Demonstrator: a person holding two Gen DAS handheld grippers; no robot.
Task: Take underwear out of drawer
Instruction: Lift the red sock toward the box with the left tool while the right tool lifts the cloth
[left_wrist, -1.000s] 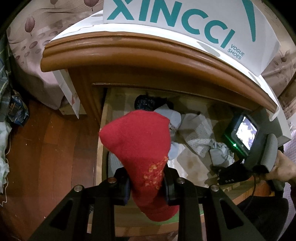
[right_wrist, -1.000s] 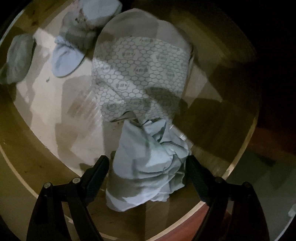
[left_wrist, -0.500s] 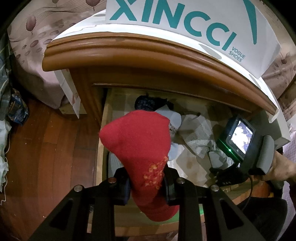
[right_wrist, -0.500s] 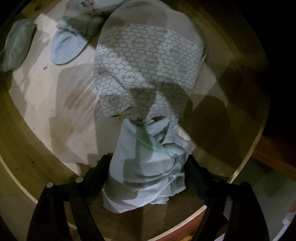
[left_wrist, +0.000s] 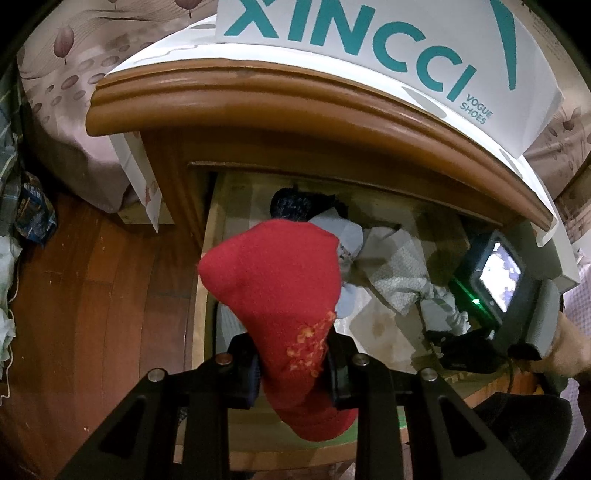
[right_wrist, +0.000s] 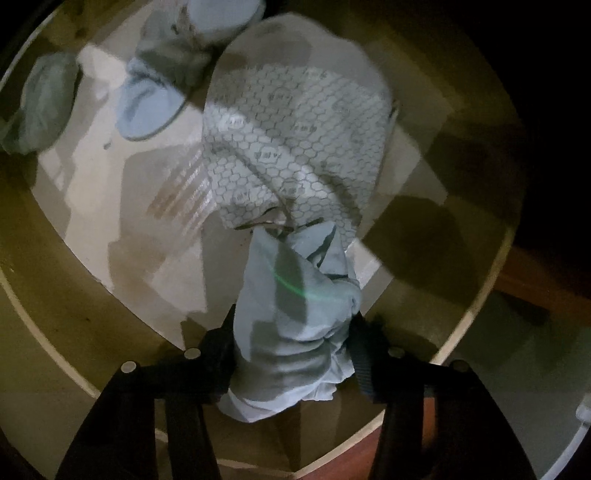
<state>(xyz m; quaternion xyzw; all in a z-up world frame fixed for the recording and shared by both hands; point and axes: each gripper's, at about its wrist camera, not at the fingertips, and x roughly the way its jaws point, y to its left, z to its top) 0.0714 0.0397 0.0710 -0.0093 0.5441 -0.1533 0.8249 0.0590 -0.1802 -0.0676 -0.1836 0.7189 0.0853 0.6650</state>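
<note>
My left gripper (left_wrist: 291, 365) is shut on a red sock (left_wrist: 280, 288) and holds it above the open wooden drawer (left_wrist: 207, 266). Inside the drawer, my right gripper (right_wrist: 291, 347) points straight down, its jaws closing on a crumpled pale blue underwear bundle (right_wrist: 295, 314), and both pads press into the cloth. A grey hexagon-patterned garment (right_wrist: 295, 147) lies just beyond the bundle and touches its far end. In the left wrist view, the right gripper's screen (left_wrist: 498, 273) and a hand (left_wrist: 569, 343) show at the drawer's right side.
Pale blue socks (right_wrist: 147, 107) lie on the drawer's white liner (right_wrist: 92, 192), and a dark sock (left_wrist: 295, 205) lies at the back. A white shoe box (left_wrist: 369, 44) sits on the nightstand top (left_wrist: 258, 85). Wooden floor (left_wrist: 92, 295) and a bed (left_wrist: 55, 74) are to the left.
The right gripper's jaws have closed from wide apart onto the pale blue bundle, which now rises a little off the drawer floor. The left gripper and red sock have not moved.
</note>
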